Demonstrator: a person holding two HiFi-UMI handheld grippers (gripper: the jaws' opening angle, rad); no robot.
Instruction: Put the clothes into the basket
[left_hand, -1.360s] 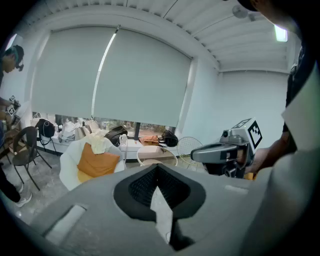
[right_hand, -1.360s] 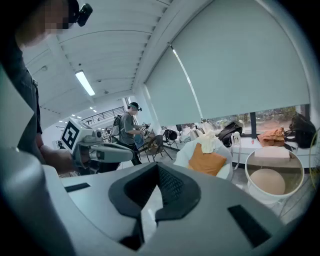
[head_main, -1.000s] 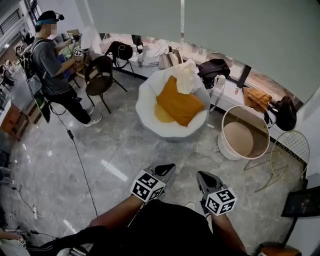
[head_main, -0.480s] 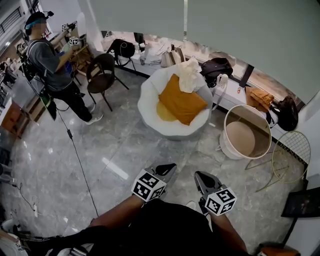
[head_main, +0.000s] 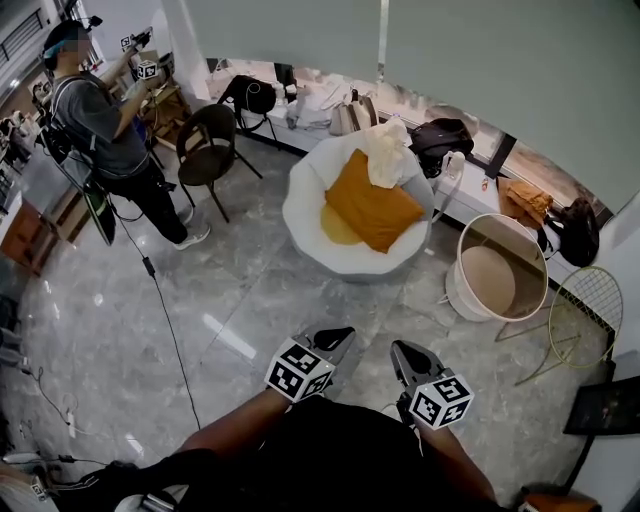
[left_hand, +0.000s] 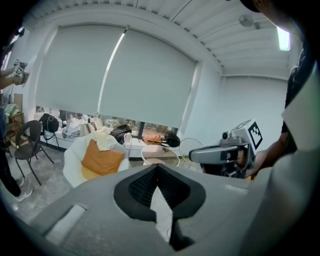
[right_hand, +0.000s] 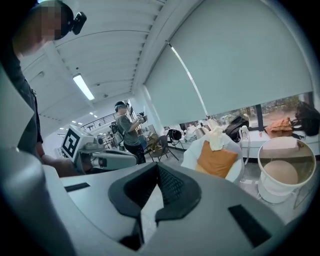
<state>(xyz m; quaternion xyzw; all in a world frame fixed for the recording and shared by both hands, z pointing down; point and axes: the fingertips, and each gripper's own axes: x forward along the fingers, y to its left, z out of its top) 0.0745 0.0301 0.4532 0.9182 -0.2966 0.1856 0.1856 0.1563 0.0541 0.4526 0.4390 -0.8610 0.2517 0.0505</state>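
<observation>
**Both grippers empty, clothes waiting on the white chair**

The person is holding the left gripper (head_main: 338, 336) and the right gripper (head_main: 399, 350) low in front of the body. Each has its jaws pressed together with nothing between them. Both are pointing towards the white chair (head_main: 300, 205), well apart from it.

A cream garment (head_main: 388, 152) is lying over the chair's back edge, and an orange cloth (head_main: 372, 208) is lying in the seat; I cannot tell whether that one is clothing or a cushion. The basket (head_main: 470, 300) is standing open and empty just to the right of the chair.

To do this step well, I judge the jaws need spreading before they reach the chair. The cream garment looks the easier first pick, taken at a bunched fold so it lifts in one piece and is not trailing on the way to the basket.

A thin cable (head_main: 165, 310) is running across the floor (head_main: 250, 300) on the left, near another person (head_main: 100, 130) and a black chair (head_main: 208, 145). A wire stand (head_main: 585, 305) is standing close beside the basket, crowding its far side.
</observation>
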